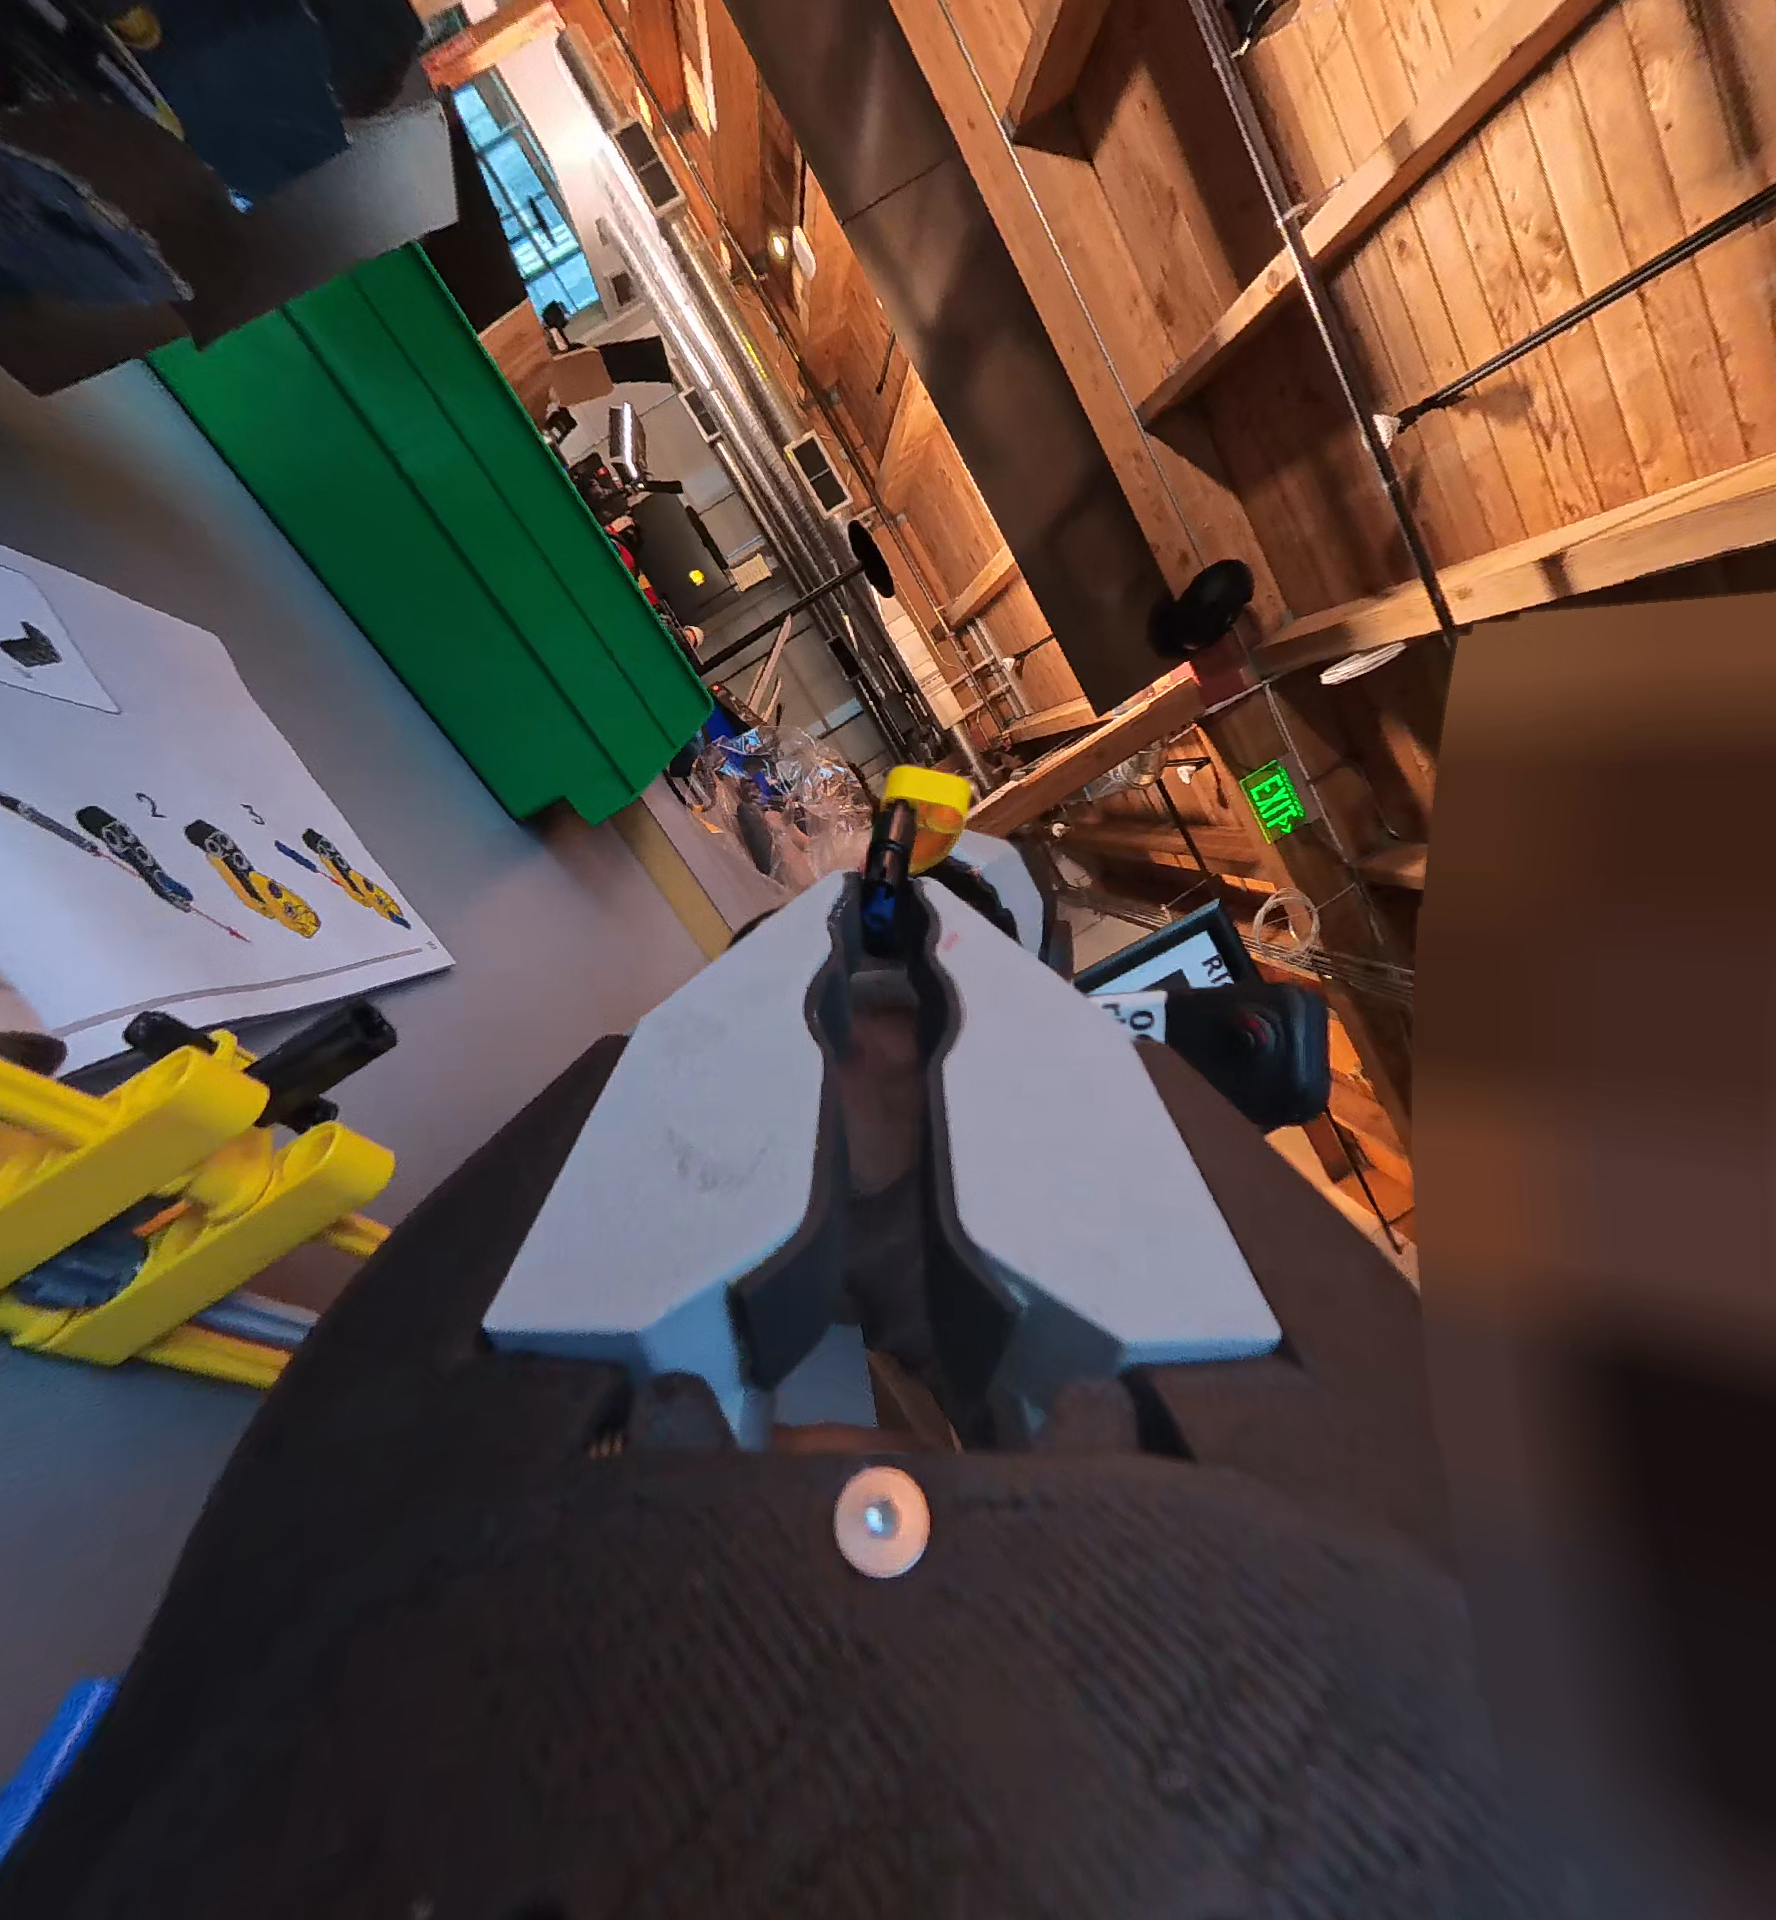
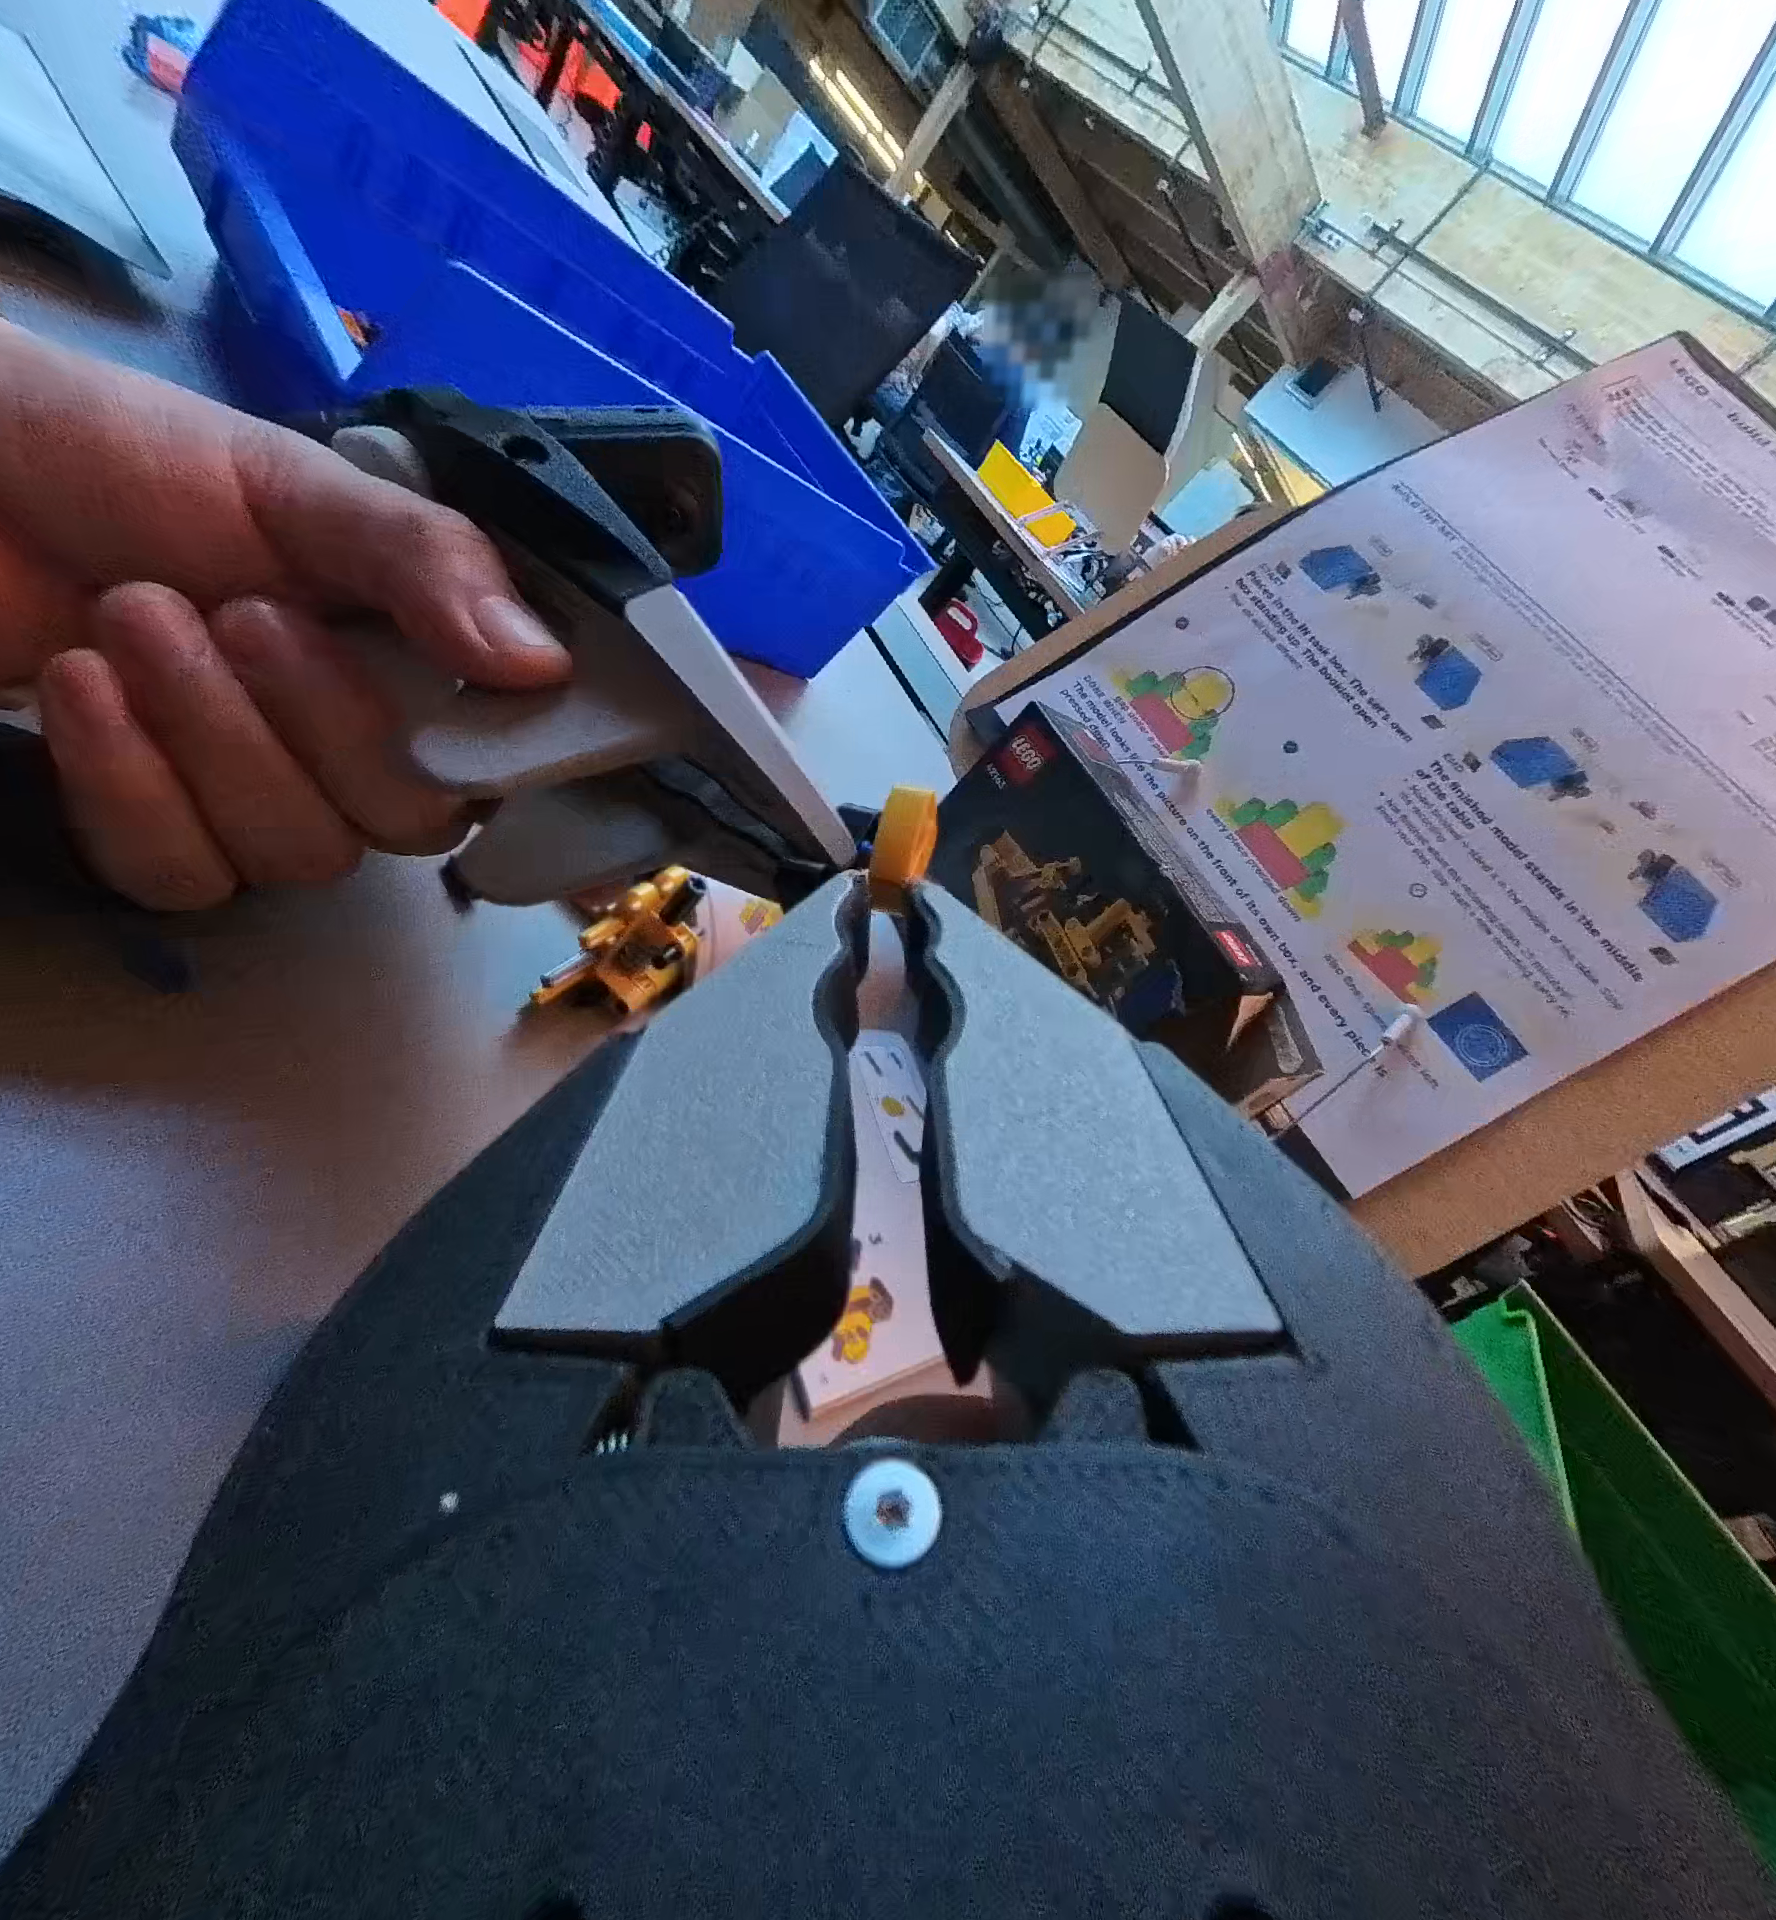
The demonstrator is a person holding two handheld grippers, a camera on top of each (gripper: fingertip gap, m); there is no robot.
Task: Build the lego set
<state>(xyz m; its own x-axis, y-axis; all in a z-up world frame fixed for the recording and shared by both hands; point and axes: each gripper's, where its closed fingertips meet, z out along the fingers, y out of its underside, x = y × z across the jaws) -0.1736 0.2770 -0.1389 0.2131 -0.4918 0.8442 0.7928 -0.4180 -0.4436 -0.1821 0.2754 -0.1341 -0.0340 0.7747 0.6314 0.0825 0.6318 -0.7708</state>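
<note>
Claws meet in mid-air above the desk (image 2: 240, 1091), just in front of the standing set box (image 2: 1102, 894), which serves as landmark for all positions below.

Your left claw (image 1: 889, 914) pinches a black pin with a blue end (image 1: 886, 873) at its very tip, jaws pressed onto it. A yellow connector piece (image 1: 928, 805) sits on the far end of that pin.

Your right claw (image 2: 889, 902) pinches the same yellow connector piece (image 2: 908, 836) from below; jaws nearly together, a narrow gap behind the tips. In the right wrist view your left hand (image 2: 198, 634) wraps the other tool's handle, and that tool's tip touches the piece from the left of the box.

Partly built yellow model section (image 2: 629, 951) lies on the desk to the left of the box, near it and below the held piece. Instruction booklet (image 2: 889, 1195) lies open on the desk in front of the box, seen through the right claw's gap. Tilted board with a printed sheet (image 2: 1486, 748) stands right of and behind the box. Blue bin (image 2: 510, 343) is behind and left of the box, well apart from it.

Left wrist view: yellow beam assembly (image 1: 136, 1174) rests on the desk beside the open booklet (image 1: 136, 790); green bin (image 1: 448, 540) stands beyond the booklet. Position of these relative to the box: cannot tell.
</note>
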